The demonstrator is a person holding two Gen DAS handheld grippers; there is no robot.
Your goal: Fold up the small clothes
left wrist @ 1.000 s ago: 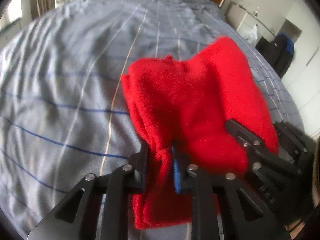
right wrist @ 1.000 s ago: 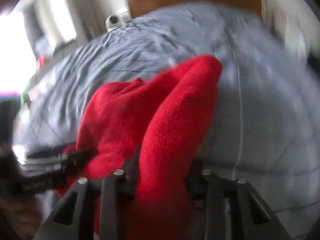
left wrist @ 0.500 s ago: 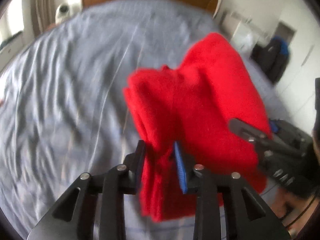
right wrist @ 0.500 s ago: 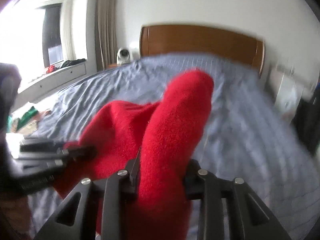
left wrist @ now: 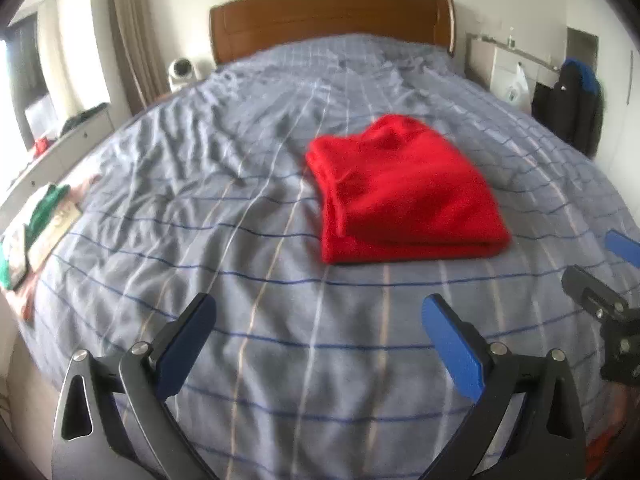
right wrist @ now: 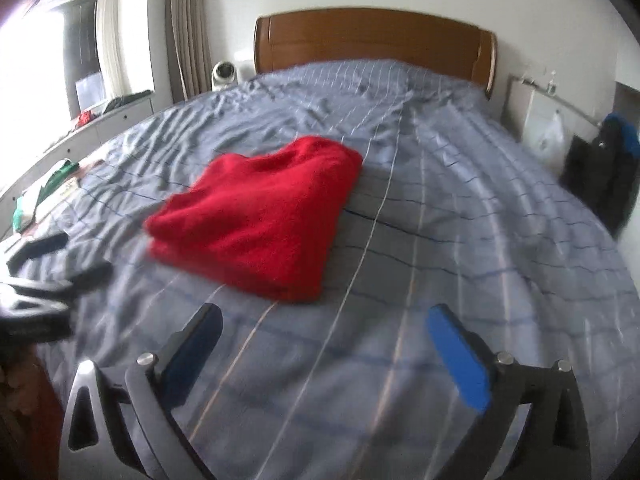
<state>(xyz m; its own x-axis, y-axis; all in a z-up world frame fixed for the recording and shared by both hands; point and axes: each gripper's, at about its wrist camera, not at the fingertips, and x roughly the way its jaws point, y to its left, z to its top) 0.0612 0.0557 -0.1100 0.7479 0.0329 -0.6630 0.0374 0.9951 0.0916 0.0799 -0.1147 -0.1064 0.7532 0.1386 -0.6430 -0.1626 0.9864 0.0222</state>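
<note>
Scanning left to right, left wrist view first. Far left edge: green cloth on a low white ledge, off the bed. Upper left: curtain and a small white round device beside the wooden headboard. Lower centre: left gripper, jaws opening, fingers wide apart, nothing between them, only the grey striped bedcover below. Right of centre: red garment, folded into a flat stack on the bedcover, well apart from the fingertips. Lower right edge: right gripper's fingers poking in, also clear of the garment. Upper right: dark bag against the wall.

Right wrist view: left edge has the left gripper, blurred. Red garment sits left of centre, lying flat, touching neither tool. Lower centre: right gripper, jaws opening, blue pads spread wide, empty gap over the bedcover. Headboard top centre, dark bag at right edge.
</note>
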